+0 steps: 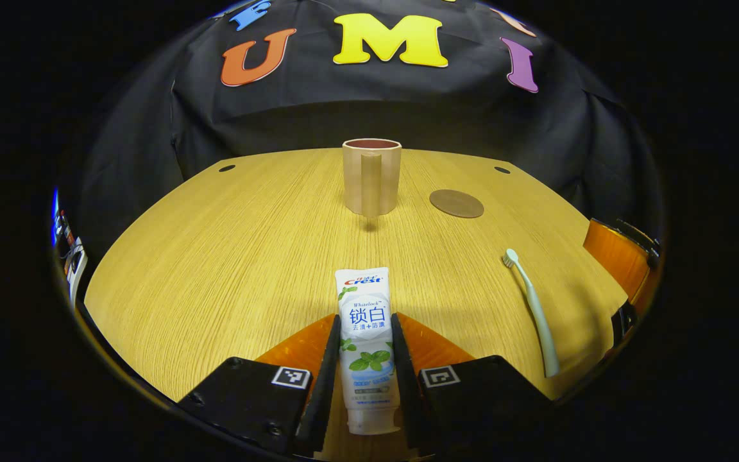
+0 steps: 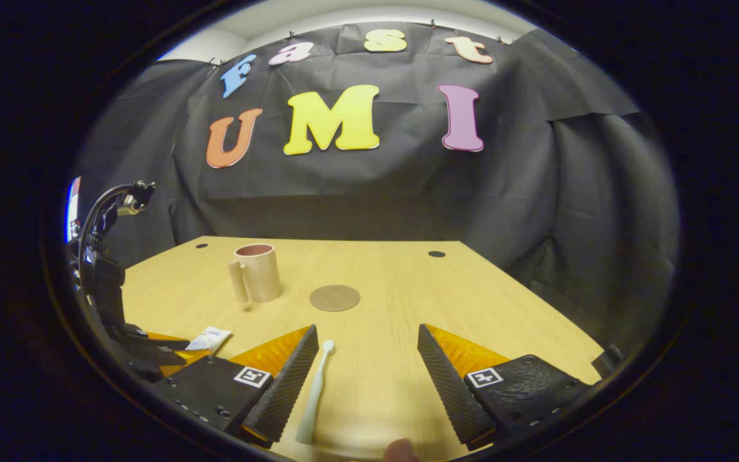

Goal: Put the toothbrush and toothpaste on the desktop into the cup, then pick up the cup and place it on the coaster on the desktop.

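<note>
Flat plastic toothpaste tube (image 1: 367, 340), ribbed tongs (image 1: 363, 359) pinching

One cup (image 1: 372, 178); one toothbrush (image 1: 533, 310); one toothpaste (image 1: 366, 346)

A: From where does the left gripper view look?
B: Low over the light wooden desktop (image 1: 228, 256), close, facing the black cloth wall.

A: And the right gripper view?
B: Higher, farther right, facing likewise. Both share the beige handled cup (image 1: 372, 177) (image 2: 256, 273) and round brown coaster (image 1: 457, 203) (image 2: 335, 298).
</note>
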